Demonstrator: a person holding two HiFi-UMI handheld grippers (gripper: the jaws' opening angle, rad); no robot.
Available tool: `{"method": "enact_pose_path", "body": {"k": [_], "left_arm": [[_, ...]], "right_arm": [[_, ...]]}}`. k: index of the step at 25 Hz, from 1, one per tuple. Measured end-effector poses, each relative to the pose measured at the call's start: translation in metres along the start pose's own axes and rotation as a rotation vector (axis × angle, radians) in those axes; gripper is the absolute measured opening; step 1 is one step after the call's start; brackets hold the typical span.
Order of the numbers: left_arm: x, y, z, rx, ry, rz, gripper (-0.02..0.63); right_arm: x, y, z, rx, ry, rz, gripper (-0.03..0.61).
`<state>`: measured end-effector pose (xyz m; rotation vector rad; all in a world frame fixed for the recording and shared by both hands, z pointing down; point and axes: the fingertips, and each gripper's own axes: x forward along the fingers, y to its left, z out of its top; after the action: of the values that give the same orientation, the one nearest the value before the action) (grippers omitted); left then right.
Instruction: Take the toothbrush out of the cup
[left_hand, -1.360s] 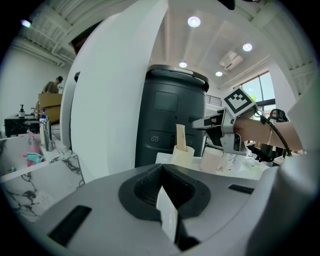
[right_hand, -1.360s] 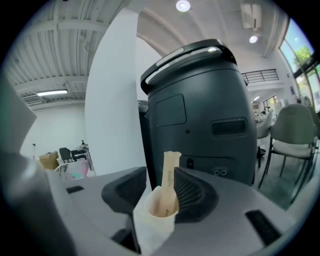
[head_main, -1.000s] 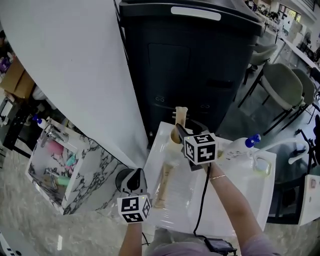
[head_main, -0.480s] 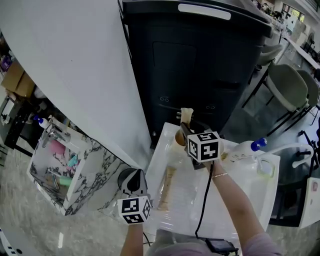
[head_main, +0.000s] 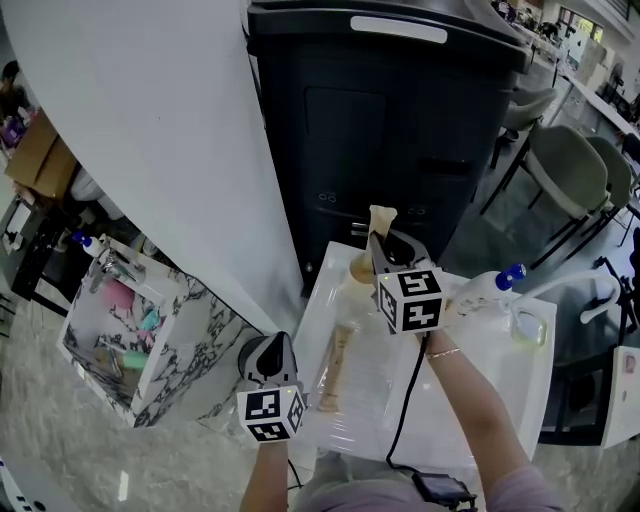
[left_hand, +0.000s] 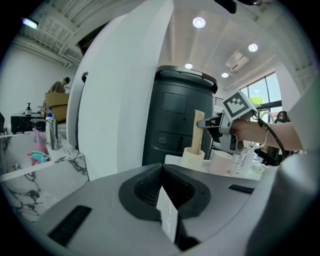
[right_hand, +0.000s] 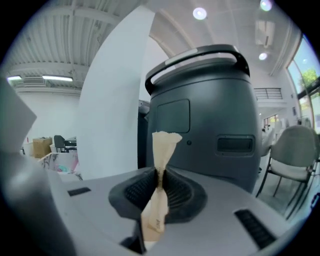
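Paper-wrapped toothbrush (right_hand: 162, 150) stands upright with its lower end down in the beige cup (left_hand: 192, 159) at the far edge of the white bench (head_main: 480, 400). The right tongs (right_hand: 160, 175) have just been closing and now pinch its wrapper below the top. Left tongs (left_hand: 161, 167) are pressed together with nothing I can make out in them, hanging off the bench's near-left corner, well clear of the cup; the black bin (head_main: 400, 120) stands right behind it.
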<state>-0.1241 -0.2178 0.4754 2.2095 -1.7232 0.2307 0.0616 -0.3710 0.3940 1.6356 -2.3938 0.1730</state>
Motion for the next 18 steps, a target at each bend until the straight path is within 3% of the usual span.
{"method": "enact_pose_path", "body": {"k": [8,18], "left_arm": [[-0.022,-0.007,0.004,0.012,-0.035,-0.021,0.002],[-0.054,-0.015,0.003,0.042,-0.050,-0.051,0.000]], "right_arm": [[-0.064,0.016,0.049,0.000,-0.181,-0.027,0.044],[-0.147,0.039,0.060,0.074,-0.241,-0.021,0.041]]}}
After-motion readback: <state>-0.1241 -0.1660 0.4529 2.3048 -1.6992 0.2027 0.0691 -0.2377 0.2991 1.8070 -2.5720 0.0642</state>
